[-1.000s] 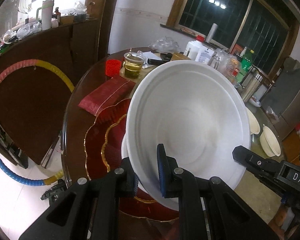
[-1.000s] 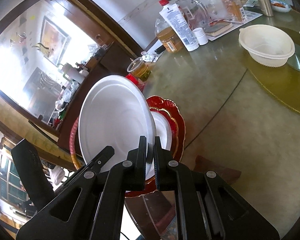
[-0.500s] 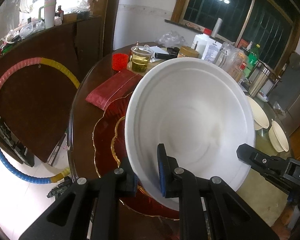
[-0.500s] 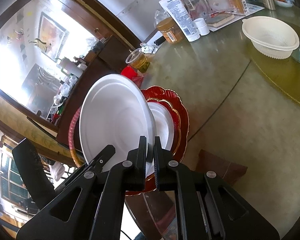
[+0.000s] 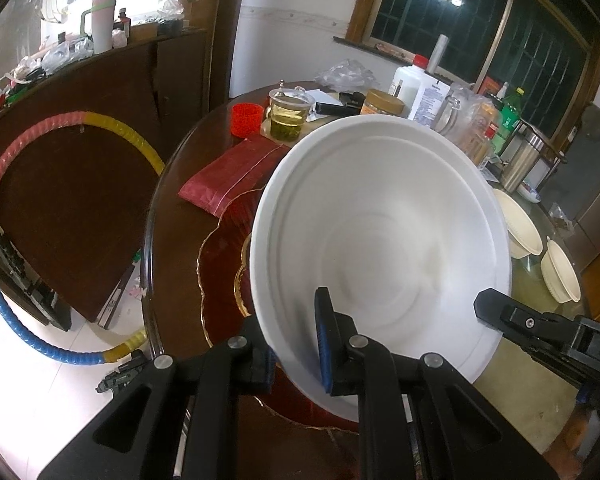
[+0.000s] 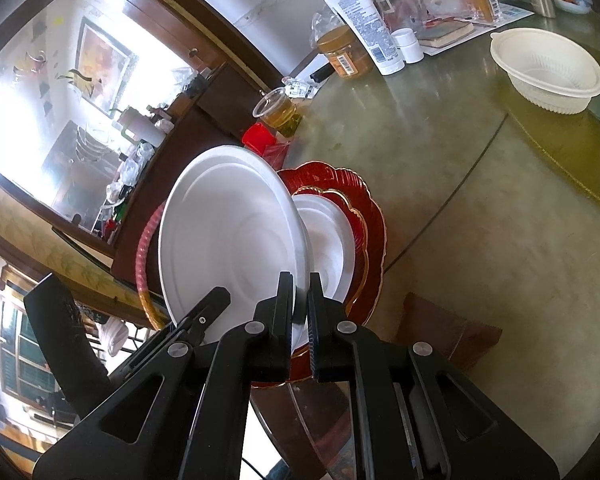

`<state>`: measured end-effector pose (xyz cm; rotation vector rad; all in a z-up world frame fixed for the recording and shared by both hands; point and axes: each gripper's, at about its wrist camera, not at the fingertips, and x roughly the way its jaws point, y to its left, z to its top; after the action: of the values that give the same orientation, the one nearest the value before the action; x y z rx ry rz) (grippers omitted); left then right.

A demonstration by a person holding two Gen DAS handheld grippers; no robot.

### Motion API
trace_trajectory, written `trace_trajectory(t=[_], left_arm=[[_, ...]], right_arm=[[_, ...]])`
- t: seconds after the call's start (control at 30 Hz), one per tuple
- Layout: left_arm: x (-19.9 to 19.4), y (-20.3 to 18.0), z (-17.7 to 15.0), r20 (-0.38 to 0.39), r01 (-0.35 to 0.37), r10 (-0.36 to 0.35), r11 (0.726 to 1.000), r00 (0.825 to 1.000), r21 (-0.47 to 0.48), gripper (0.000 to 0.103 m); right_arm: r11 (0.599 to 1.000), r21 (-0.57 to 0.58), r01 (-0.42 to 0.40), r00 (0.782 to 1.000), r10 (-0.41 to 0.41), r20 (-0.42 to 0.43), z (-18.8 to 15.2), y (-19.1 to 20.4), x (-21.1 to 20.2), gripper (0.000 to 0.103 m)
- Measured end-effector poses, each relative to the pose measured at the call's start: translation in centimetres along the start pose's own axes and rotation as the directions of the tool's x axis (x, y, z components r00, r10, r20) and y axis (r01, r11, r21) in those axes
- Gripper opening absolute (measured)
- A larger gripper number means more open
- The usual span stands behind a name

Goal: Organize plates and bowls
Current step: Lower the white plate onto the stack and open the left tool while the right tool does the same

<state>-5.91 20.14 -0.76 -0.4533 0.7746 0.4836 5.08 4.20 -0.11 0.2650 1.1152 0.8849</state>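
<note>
Both grippers hold one white plate (image 5: 380, 240) by its rim, tilted up above the table. My left gripper (image 5: 296, 344) is shut on its near edge. My right gripper (image 6: 300, 308) is shut on the same plate (image 6: 228, 236), seen edge-on. Below it a stack lies on the table: a red gold-rimmed charger (image 6: 368, 216) with a smaller red plate and a white plate (image 6: 332, 240) on top. The charger (image 5: 224, 264) also shows under the held plate in the left wrist view. Two cream plastic bowls (image 5: 520, 228) (image 5: 560, 276) sit farther right; one bowl (image 6: 548, 72) shows in the right wrist view.
A red packet (image 5: 228, 176), a red cup (image 5: 246, 119), a glass of tea (image 5: 288, 116), a jar, bottles and a steel flask (image 5: 520, 160) crowd the table's far side. A hula hoop (image 5: 4, 200) leans on the dark cabinet left. The table edge (image 5: 152, 264) is close by.
The white plate, held by both grippers, has risen and tilted a little away from the stack. Both grippers stay shut on its rim.
</note>
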Motion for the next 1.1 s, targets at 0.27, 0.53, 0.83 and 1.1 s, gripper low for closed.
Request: trace_trajectory(t=[0.27,0.53,0.83,1.1], left_arm=[[0.1,0.1,-0.1,-0.005,-0.012,0.012,1.0,1.0,0.006,0.015],[0.2,0.0,-0.1,-0.007,-0.024,0.024,1.0,1.0,0.005,0.016],[0.2,0.2,0.0,-0.008,-0.04,0.04,0.999,0.999,-0.005,0.016],[0.1,0.6,0.0,-0.001,-0.042,0.042,0.999,0.999,-0.021,0.016]], right_arm=[[1.0,0.01,-0.001,1.0,0.001,-0.013,0.0,-0.2,0.3,0.006],[1.0,0.014,-0.002,1.0,0.003,-0.026,0.0,-0.1,0.6,0.006],[0.999,0.029,-0.014,0.998,0.016,-0.058,-0.1,-0.2,1.2,0.01],[1.0,0.02,-0.017,0.998,0.018,-0.061,-0.1,0.1,1.2,0.01]])
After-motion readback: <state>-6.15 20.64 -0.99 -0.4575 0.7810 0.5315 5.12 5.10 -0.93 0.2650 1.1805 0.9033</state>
